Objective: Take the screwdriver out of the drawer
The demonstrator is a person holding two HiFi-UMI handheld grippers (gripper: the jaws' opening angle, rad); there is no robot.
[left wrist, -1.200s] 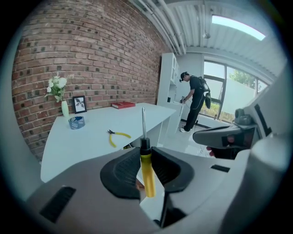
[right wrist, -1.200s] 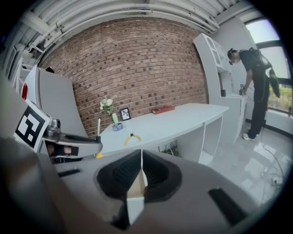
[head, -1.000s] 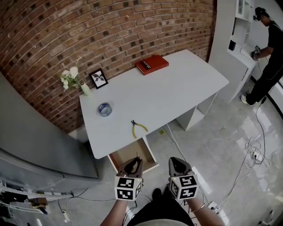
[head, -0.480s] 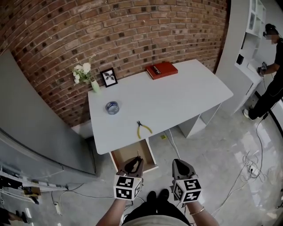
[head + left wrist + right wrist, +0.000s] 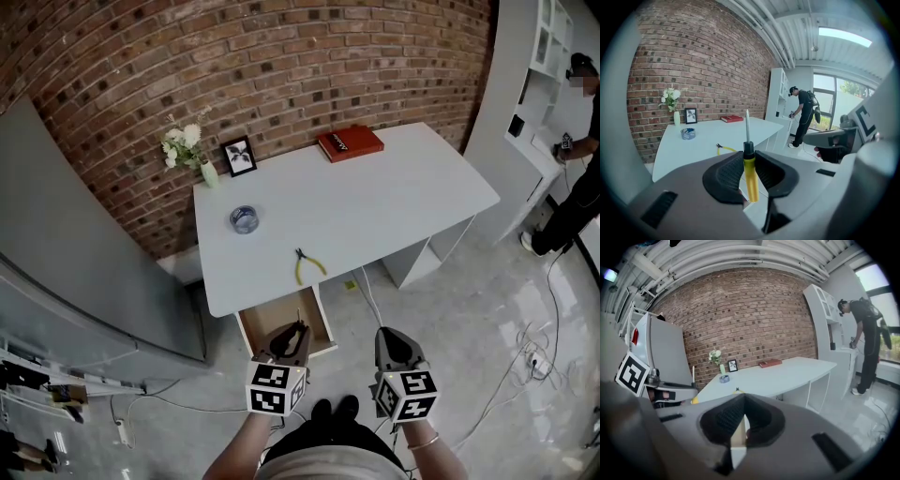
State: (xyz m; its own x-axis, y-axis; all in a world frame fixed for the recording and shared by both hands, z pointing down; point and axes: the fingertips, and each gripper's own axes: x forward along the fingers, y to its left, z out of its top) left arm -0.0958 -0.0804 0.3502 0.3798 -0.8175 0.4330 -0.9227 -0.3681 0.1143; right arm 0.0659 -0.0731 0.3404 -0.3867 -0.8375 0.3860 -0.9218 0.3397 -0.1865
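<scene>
Your left hand-held gripper clamps its ribbed black pads on the screwdriver at the smooth yellow handle. The slim steel shaft points up, out of the open wood-lined drawer under the matte white counter. Your right hand-held gripper is closed and empty. A rough red brick wall stands behind, and the floor is glossy.

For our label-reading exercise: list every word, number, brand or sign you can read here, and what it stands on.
Nothing can be read.
Red book: pale print on the cover, too small to read.
Cubes on the left gripper and right gripper: square black-and-white patterns, no letters.
Screwdriver: plain yellow handle, no print visible.
</scene>
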